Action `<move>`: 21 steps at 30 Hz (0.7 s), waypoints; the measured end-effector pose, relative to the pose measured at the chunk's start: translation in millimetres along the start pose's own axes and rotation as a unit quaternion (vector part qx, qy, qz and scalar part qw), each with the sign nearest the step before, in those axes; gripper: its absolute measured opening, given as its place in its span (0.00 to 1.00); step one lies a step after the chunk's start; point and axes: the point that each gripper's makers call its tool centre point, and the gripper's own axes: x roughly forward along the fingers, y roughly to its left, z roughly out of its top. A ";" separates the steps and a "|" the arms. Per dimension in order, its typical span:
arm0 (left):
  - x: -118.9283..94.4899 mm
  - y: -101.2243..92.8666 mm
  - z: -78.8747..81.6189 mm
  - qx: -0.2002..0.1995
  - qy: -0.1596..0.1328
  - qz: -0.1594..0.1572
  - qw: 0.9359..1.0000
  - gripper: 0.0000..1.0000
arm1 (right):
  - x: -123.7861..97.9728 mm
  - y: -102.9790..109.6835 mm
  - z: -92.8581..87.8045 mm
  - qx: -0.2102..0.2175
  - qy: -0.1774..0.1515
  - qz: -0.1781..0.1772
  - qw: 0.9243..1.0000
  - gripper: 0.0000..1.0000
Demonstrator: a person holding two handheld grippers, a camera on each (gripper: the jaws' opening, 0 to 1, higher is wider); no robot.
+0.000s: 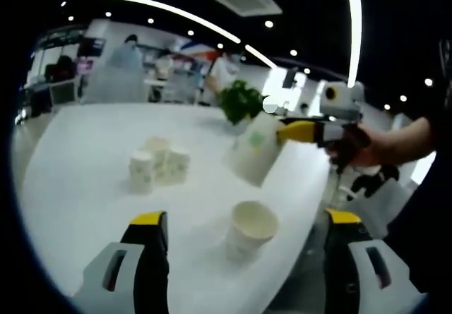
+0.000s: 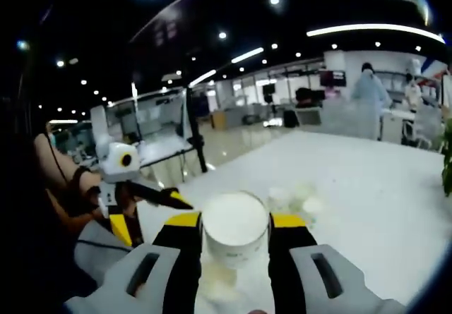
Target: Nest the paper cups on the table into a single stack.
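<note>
Now we see our right gripper clenched on a paper cup, lifted and tilted above the white table, close over a second cup standing upright near the table's edge. Our left gripper hangs released, its jaws wide apart either side of that second cup. Farther back, a small cluster of cups stands together near a green plant

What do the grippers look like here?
Both match: the left gripper and the right gripper have black jaws with yellow tips set in light grey bodies with slots. The person holding them wears a dark sleeve.
</note>
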 end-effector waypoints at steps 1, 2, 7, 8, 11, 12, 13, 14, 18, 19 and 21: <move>0.6 -1.8 0.8 0.001 -0.001 -0.003 1.000 0.89 | -0.1 0.7 0.4 0.000 -0.001 0.001 1.000 0.33; 1.5 -5.0 1.1 -0.002 0.000 -0.010 1.000 0.89 | 0.2 3.1 1.6 0.004 -0.004 0.006 1.000 0.33; 5.9 -14.4 1.6 0.002 0.001 -0.025 1.000 0.87 | 2.6 10.5 4.8 0.021 -0.014 0.018 1.000 0.33; 7.3 -15.9 1.6 0.001 0.002 -0.027 1.000 0.87 | 3.6 11.7 4.7 0.024 -0.015 0.020 0.999 0.33; 9.9 -21.3 3.5 -0.002 -0.002 -0.035 0.999 0.87 | 8.4 18.2 2.4 0.032 -0.014 0.027 0.999 0.33; 10.6 -22.7 3.7 -0.003 -0.002 -0.038 0.999 0.87 | 9.5 20.7 2.4 0.032 -0.016 0.030 0.999 0.33; 11.5 -25.1 4.3 -0.003 -0.003 -0.041 0.999 0.87 | 10.6 23.0 2.8 0.036 -0.017 0.033 0.999 0.33; 12.0 -26.7 4.5 -0.002 -0.003 -0.044 0.999 0.87 | 11.2 24.2 3.3 0.038 -0.019 0.034 0.999 0.33; 13.1 -32.6 5.8 -0.008 -0.008 -0.058 0.998 0.89 | 15.9 30.2 2.2 0.042 -0.019 0.040 0.998 0.33; 13.2 -34.4 6.7 -0.014 -0.011 -0.062 0.998 0.89 | 16.3 31.2 2.2 0.044 -0.019 0.042 0.998 0.33; 12.6 -39.7 10.7 -0.038 -0.021 -0.078 0.996 0.86 | 17.3 34.8 3.2 0.051 -0.022 0.047 0.997 0.33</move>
